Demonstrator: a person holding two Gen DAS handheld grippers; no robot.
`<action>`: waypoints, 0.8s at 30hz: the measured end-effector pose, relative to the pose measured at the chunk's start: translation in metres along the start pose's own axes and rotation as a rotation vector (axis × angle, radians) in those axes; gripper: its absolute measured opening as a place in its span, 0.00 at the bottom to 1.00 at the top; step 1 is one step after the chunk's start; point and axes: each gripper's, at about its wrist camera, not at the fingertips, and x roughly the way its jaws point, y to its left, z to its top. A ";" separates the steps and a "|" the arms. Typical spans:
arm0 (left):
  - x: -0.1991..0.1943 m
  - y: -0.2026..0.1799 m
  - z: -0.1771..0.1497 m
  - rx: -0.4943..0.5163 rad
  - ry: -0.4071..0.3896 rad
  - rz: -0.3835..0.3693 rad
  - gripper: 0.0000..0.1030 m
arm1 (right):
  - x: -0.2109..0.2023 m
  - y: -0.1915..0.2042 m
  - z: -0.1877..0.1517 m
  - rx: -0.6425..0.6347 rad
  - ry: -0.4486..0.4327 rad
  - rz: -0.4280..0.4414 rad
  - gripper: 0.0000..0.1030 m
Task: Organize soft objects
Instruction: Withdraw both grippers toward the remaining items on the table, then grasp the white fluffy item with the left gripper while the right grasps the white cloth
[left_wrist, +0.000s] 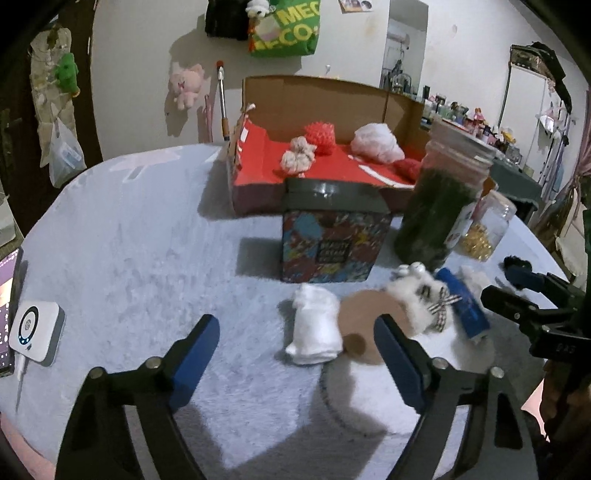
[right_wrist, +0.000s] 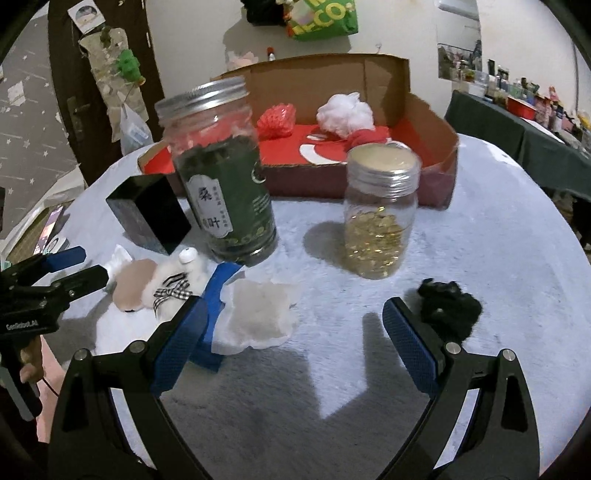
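Note:
A cardboard box with a red lining (left_wrist: 258, 162) (right_wrist: 439, 147) stands at the back of the table and holds a spiky red ball (left_wrist: 320, 137) (right_wrist: 276, 120), a white puff (left_wrist: 376, 142) (right_wrist: 345, 112) and a pinkish scrunchie (left_wrist: 298, 155). On the table lie a folded white cloth (left_wrist: 316, 330), a round tan pad (left_wrist: 364, 328) (right_wrist: 131, 288), a white fluffy toy with a checked bow (left_wrist: 424, 299) (right_wrist: 173, 286), a flat white pad (right_wrist: 258, 317) and a black fuzzy piece (right_wrist: 448, 306). My left gripper (left_wrist: 295, 358) is open just before the white cloth. My right gripper (right_wrist: 295, 347) is open between the flat pad and the black piece.
A colourful tin with a dark lid (left_wrist: 332, 236) (right_wrist: 151, 214), a tall jar of green leaves (left_wrist: 439, 206) (right_wrist: 225, 177) and a smaller jar of gold beads (left_wrist: 484, 229) (right_wrist: 378, 218) stand in front of the box. A blue block (left_wrist: 463, 306) (right_wrist: 214, 295) lies by the fluffy toy. A white device (left_wrist: 35, 330) sits at the table's left edge.

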 end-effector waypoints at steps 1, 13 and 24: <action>0.002 0.001 0.000 0.001 0.008 0.002 0.78 | 0.002 0.000 0.000 -0.001 0.006 0.008 0.89; 0.012 0.000 -0.004 0.043 0.036 -0.057 0.18 | 0.008 -0.002 -0.002 0.017 0.040 0.117 0.25; -0.020 -0.026 0.012 0.089 -0.050 -0.152 0.16 | -0.017 0.000 0.000 -0.011 -0.011 0.127 0.15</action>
